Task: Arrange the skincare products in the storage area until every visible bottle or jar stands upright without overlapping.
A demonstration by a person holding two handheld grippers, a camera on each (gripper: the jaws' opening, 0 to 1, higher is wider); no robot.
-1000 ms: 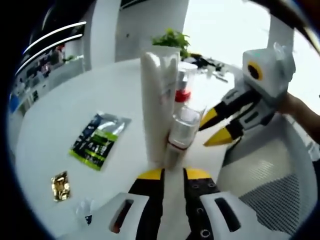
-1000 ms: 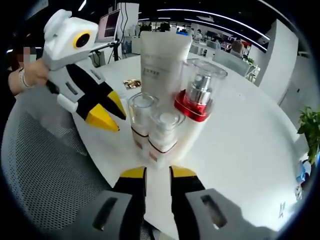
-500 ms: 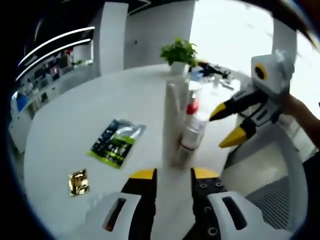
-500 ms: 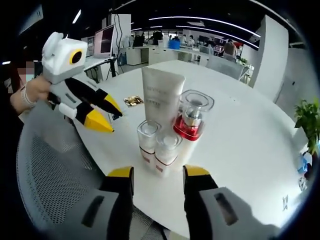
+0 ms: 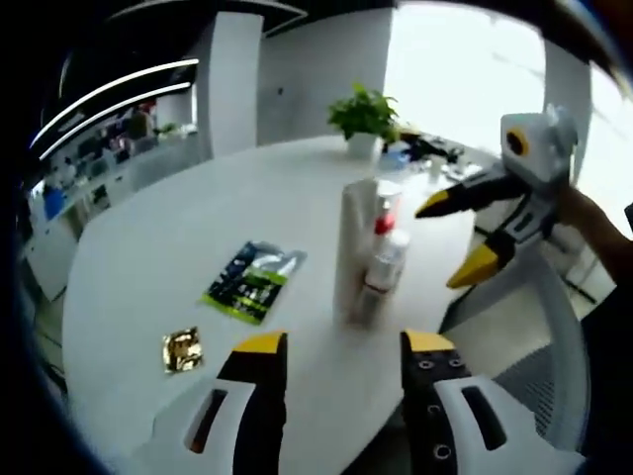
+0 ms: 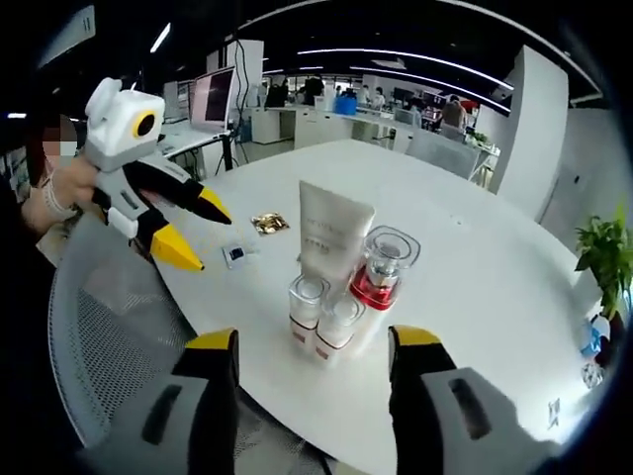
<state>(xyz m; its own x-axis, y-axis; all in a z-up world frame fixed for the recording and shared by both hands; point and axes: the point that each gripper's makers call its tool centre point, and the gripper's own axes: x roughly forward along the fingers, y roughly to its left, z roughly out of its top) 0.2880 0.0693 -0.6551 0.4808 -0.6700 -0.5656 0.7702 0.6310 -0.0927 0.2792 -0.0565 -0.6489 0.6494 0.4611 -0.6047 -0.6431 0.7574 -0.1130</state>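
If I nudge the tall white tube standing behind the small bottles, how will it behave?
The white tube is tall and stands on a narrow end, so it probably tips easily. It looks like soft plastic, likely light and squashy. The red-collared pump bottle and two small bottles crowd it, so a topple may knock them over.

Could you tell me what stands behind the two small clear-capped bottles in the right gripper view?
Behind the two small bottles stand a tall white tube and a red-collared pump bottle. Their lower parts are covered by the small bottles.
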